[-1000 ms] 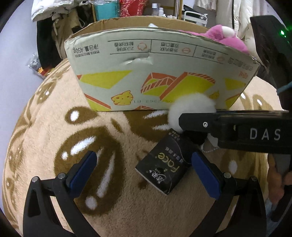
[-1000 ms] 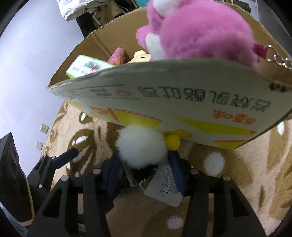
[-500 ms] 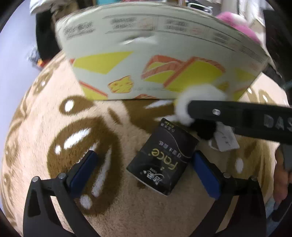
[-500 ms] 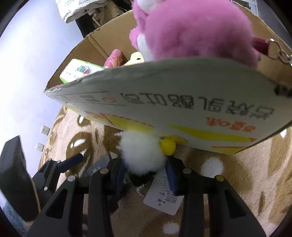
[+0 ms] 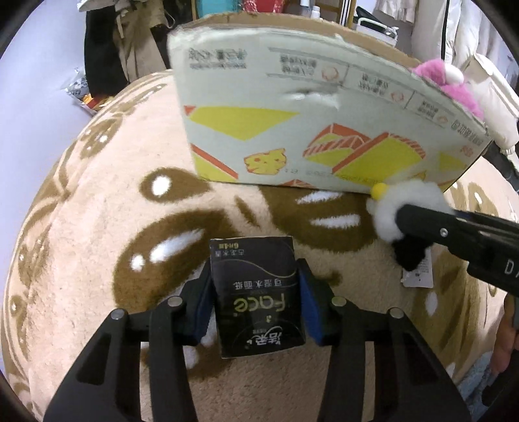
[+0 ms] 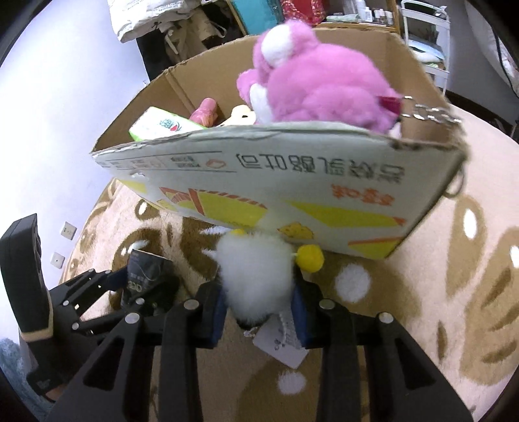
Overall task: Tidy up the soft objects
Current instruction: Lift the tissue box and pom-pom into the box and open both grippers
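Observation:
My left gripper (image 5: 256, 302) is shut on a black tissue pack (image 5: 256, 298) marked "Face", held just above the rug. My right gripper (image 6: 258, 305) is shut on a white fluffy plush (image 6: 256, 276) with yellow bits and a hanging paper tag (image 6: 282, 344). The plush also shows in the left wrist view (image 5: 405, 207), right of the pack. Both sit in front of an open cardboard box (image 6: 275, 181), also in the left wrist view (image 5: 308, 130). The box holds a pink plush (image 6: 321, 87), a green tissue pack (image 6: 162, 125) and smaller toys.
A tan rug with brown patterns (image 5: 97, 227) covers the floor. Clutter of bags, clothes and shelves (image 6: 181, 26) stands behind the box. The left gripper and its pack show at the left of the right wrist view (image 6: 142, 279).
My left gripper closed on the black tissue pack, which now stands straight between the pads. The right gripper rose a little with the white plush, showing more of the box's inside.

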Demonstrator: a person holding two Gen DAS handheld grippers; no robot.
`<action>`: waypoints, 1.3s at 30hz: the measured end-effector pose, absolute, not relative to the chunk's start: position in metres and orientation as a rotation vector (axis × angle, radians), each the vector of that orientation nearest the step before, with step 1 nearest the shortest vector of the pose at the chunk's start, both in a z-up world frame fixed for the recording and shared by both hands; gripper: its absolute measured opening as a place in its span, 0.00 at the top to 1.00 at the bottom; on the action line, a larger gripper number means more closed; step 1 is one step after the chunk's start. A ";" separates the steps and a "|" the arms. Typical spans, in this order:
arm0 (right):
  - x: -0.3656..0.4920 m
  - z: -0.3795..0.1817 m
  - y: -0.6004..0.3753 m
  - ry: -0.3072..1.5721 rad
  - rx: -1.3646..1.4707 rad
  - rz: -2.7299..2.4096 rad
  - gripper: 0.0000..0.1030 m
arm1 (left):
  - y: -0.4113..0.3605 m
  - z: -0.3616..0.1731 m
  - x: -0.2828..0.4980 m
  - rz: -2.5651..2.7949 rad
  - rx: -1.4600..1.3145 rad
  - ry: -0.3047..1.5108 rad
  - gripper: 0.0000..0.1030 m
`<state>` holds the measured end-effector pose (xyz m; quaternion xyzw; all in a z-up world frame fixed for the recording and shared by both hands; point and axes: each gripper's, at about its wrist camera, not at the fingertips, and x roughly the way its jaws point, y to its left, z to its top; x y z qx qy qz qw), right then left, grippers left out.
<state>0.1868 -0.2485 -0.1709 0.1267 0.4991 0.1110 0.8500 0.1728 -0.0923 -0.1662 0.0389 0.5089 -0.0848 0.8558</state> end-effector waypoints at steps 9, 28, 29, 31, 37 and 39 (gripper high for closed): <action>0.157 -0.141 -0.251 0.986 0.263 0.190 0.66 | -0.081 -0.129 0.151 -0.165 0.106 0.971 0.56; 0.122 -0.020 -0.276 0.677 0.271 0.150 0.66 | -0.078 -0.014 0.146 -0.153 0.169 0.681 0.56; 0.125 -0.016 -0.276 0.670 0.268 0.152 0.66 | -0.079 -0.007 0.151 -0.153 0.167 0.667 0.56; 0.135 -0.008 -0.276 0.658 0.258 0.155 0.66 | -0.083 0.004 0.162 -0.154 0.167 0.649 0.56; 0.169 0.019 -0.275 0.618 0.226 0.170 0.66 | -0.094 0.027 0.200 -0.171 0.168 0.612 0.56; 0.180 0.029 -0.275 0.603 0.217 0.178 0.66 | -0.097 0.029 0.211 -0.176 0.164 0.609 0.56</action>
